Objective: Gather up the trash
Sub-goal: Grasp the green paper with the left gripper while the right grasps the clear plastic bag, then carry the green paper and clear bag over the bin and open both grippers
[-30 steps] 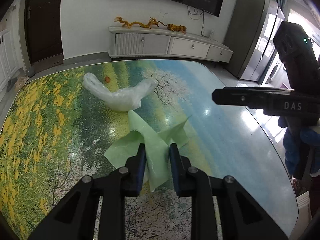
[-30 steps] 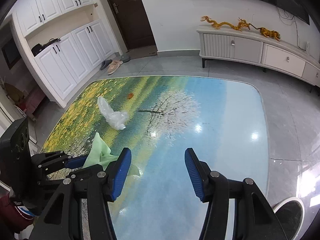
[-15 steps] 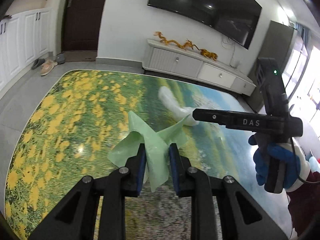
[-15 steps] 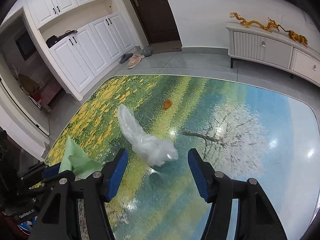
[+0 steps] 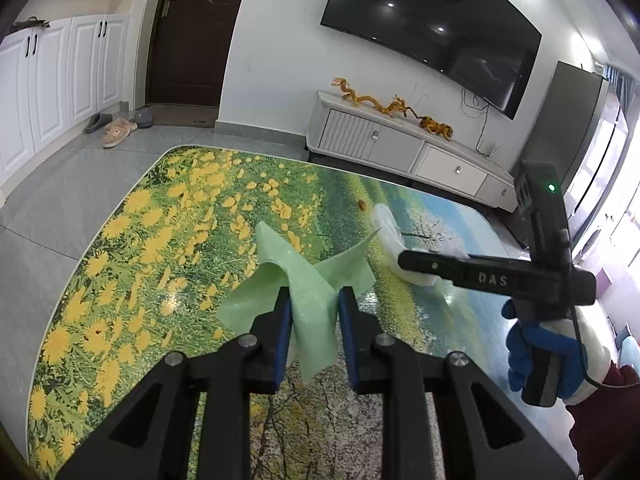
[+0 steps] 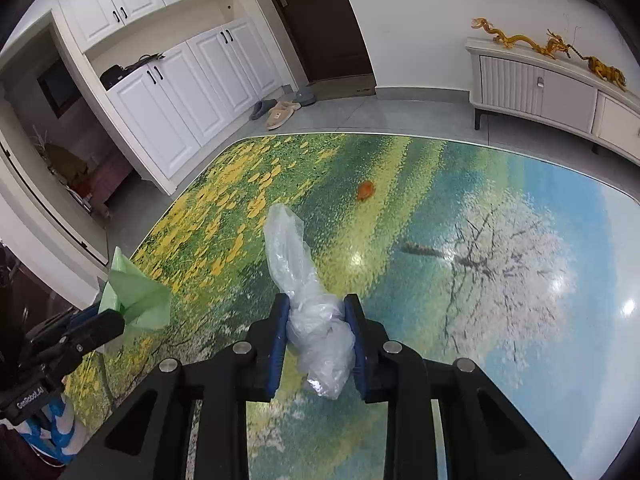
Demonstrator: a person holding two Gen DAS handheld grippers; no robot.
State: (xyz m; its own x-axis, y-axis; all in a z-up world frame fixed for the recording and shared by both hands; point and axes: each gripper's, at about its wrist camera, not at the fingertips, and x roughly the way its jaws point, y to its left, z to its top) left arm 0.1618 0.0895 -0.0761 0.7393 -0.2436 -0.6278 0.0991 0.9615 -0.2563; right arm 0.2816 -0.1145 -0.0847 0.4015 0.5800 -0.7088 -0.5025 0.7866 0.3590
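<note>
My left gripper (image 5: 314,304) is shut on a light green plastic bag (image 5: 304,280) and holds it above the printed table (image 5: 168,264). The green bag also shows at the left of the right wrist view (image 6: 136,296). My right gripper (image 6: 316,312) is shut on a crumpled clear plastic bag (image 6: 308,304) that lies stretched on the table; in the left wrist view the clear bag (image 5: 390,236) is partly hidden behind the right gripper's body. A small orange scrap (image 6: 365,190) lies on the table beyond the clear bag, also in the left wrist view (image 5: 361,204).
The table has rounded edges (image 6: 240,144) with grey tiled floor around it. A white TV cabinet (image 5: 400,148) stands beyond the far edge. Slippers (image 6: 280,114) lie on the floor by white cupboards (image 6: 180,100).
My right gripper moved left and forward to the clear bag and closed on it. My left gripper kept its hold on the green bag and swung to the left.
</note>
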